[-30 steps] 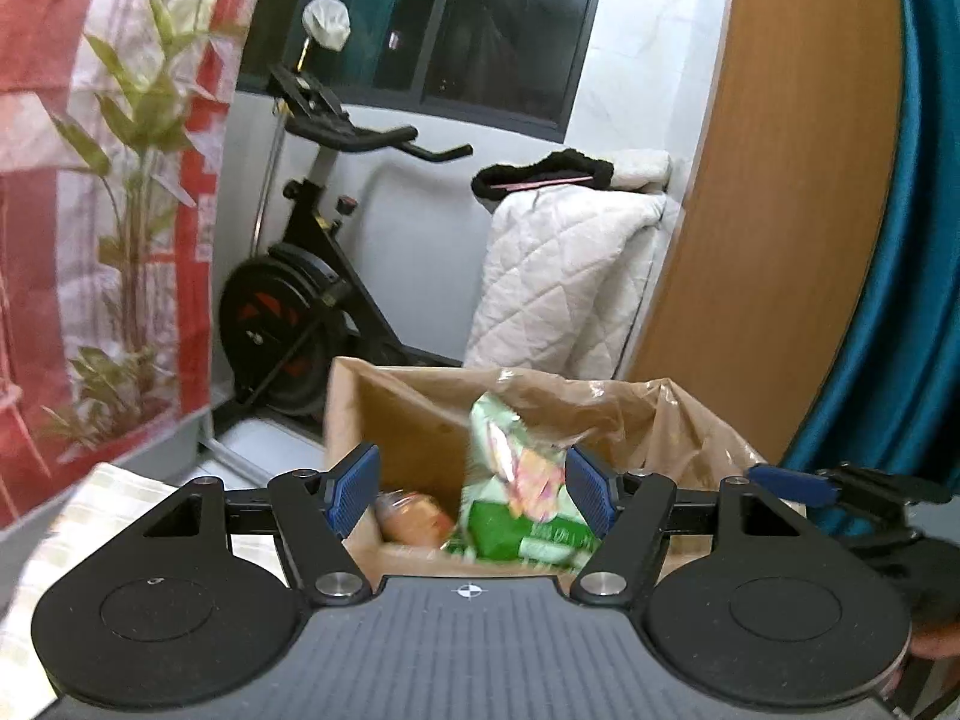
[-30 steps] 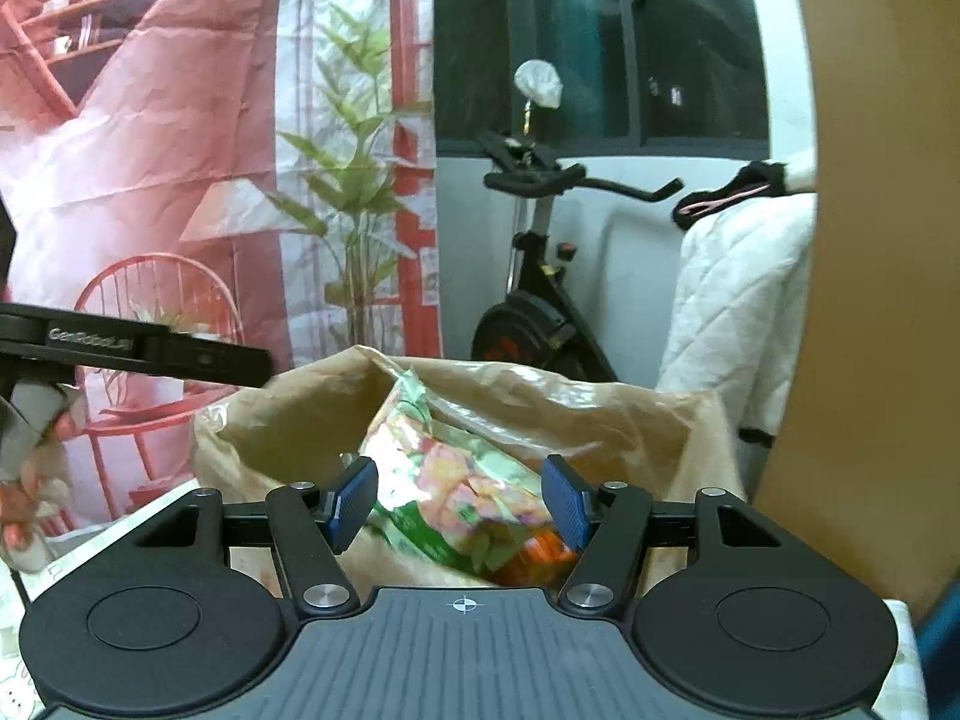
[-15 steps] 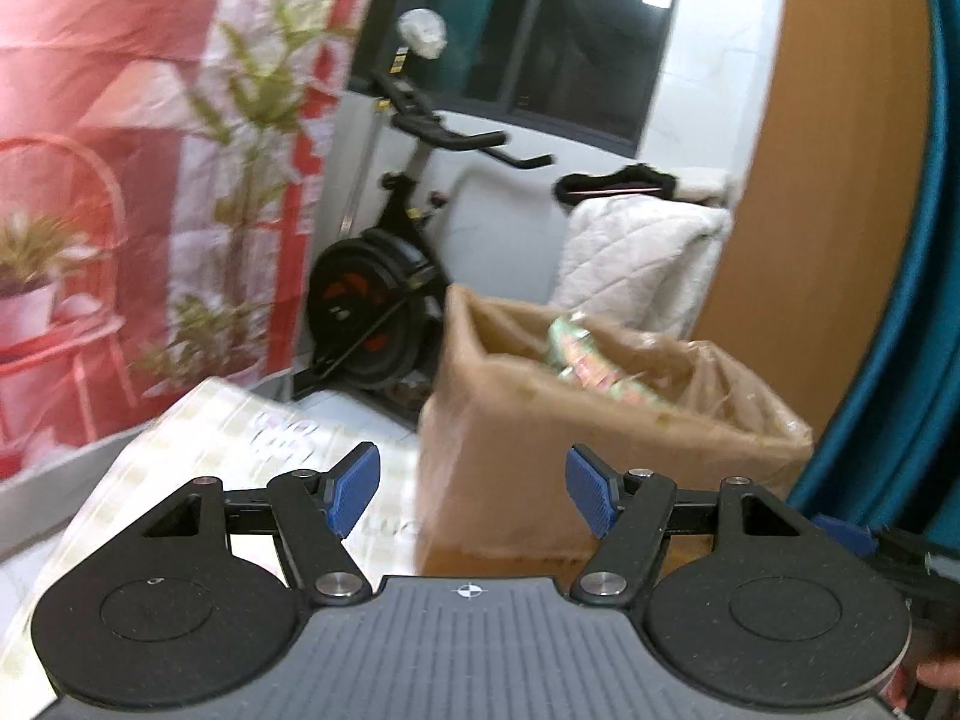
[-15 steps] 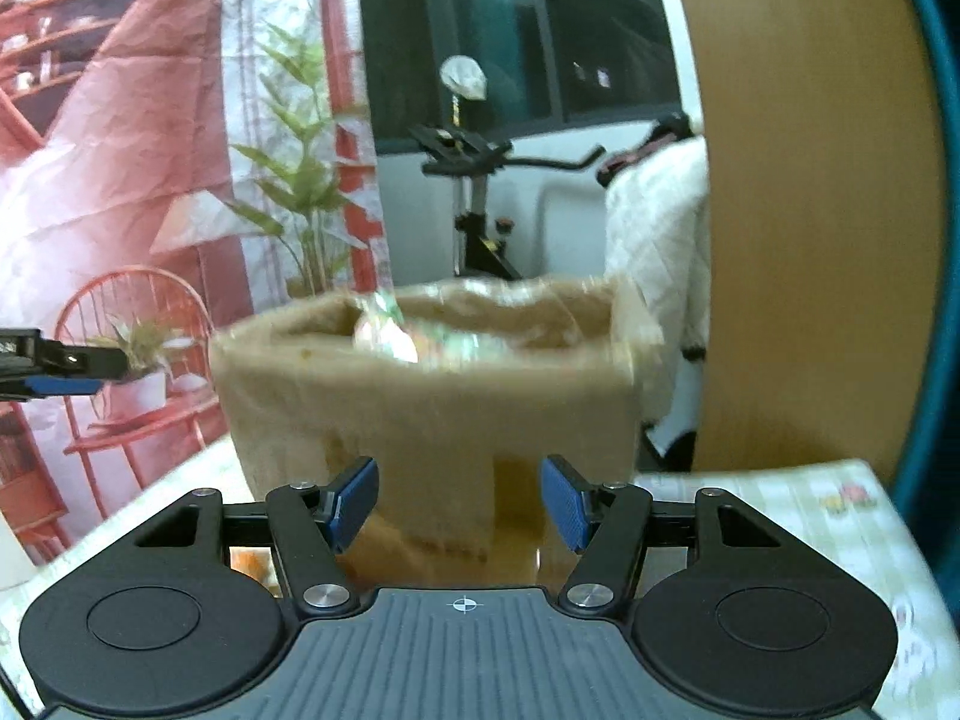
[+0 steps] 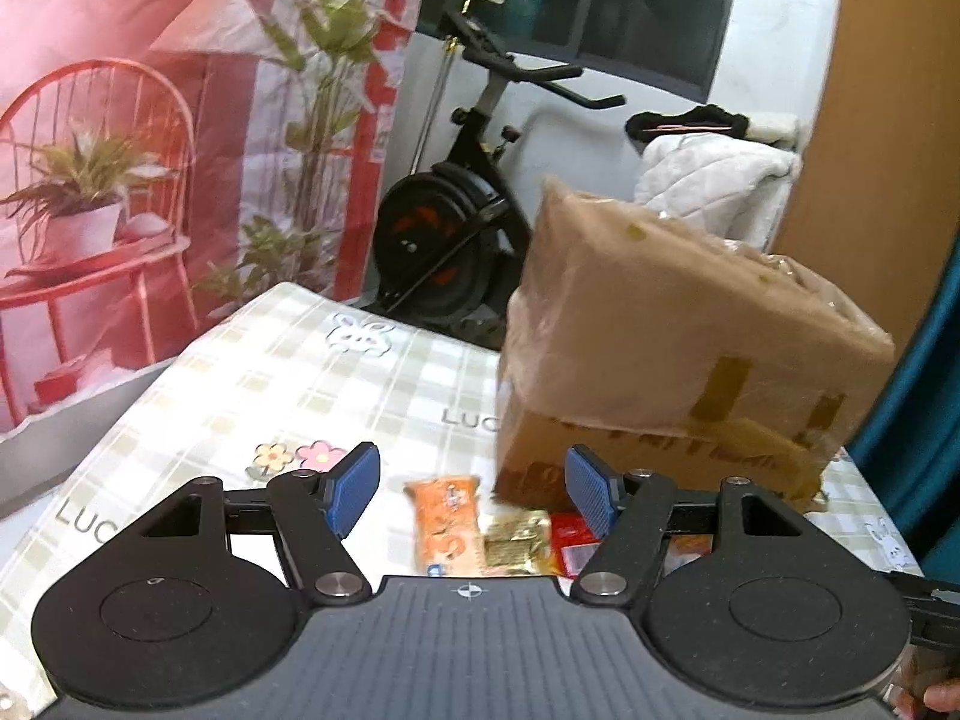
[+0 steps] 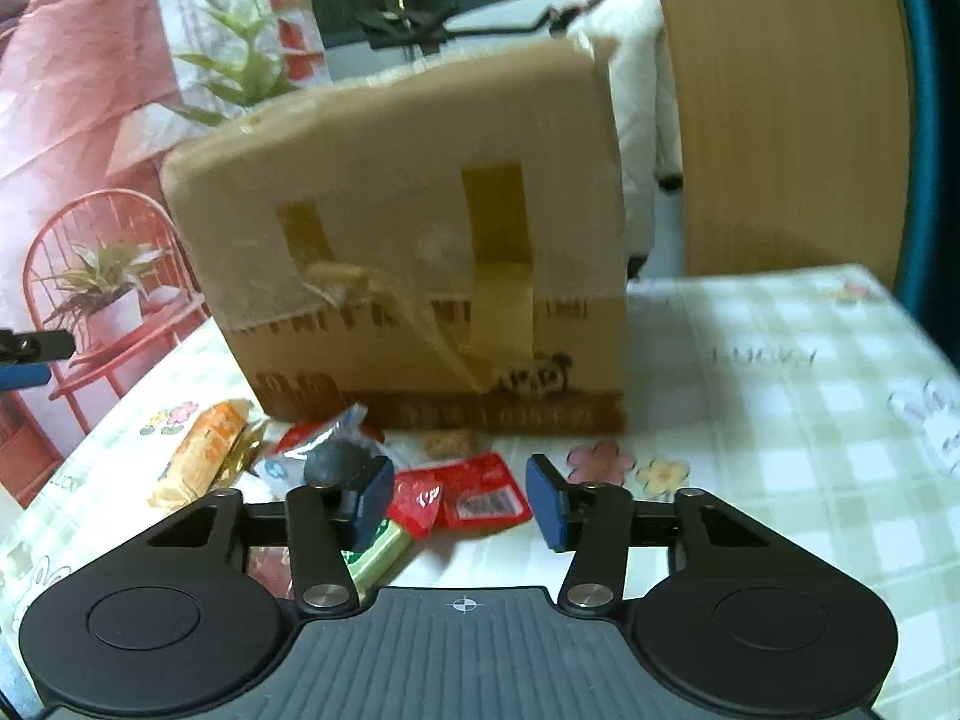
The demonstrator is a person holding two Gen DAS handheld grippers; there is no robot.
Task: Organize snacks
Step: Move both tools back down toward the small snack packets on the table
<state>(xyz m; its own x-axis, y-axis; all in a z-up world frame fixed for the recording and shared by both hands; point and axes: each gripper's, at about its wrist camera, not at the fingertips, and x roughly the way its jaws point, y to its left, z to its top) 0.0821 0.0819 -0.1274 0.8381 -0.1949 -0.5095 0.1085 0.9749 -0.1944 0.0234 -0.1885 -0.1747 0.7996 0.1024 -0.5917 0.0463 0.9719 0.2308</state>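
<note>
With the left tool (image 5: 471,489) held released over the orange packet (image 5: 447,522) and the right tool (image 6: 459,501) closing, still ungripped, over the red packet (image 6: 462,495) near the box (image 6: 420,240) on the bench (image 6: 780,396), a neighbouring snack could be pinched by mistake.

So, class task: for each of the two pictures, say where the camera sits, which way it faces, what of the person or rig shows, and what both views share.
Left wrist: sits on the left gripper, facing forward and slightly down at the cardboard box and an orange snack packet; fingertips show at lower right.
Right wrist: sits on the right gripper, jaws closing, nothing gripped, facing the box's taped side above a red snack packet.
Shared: box, orange packet, checked tablecloth.
</note>
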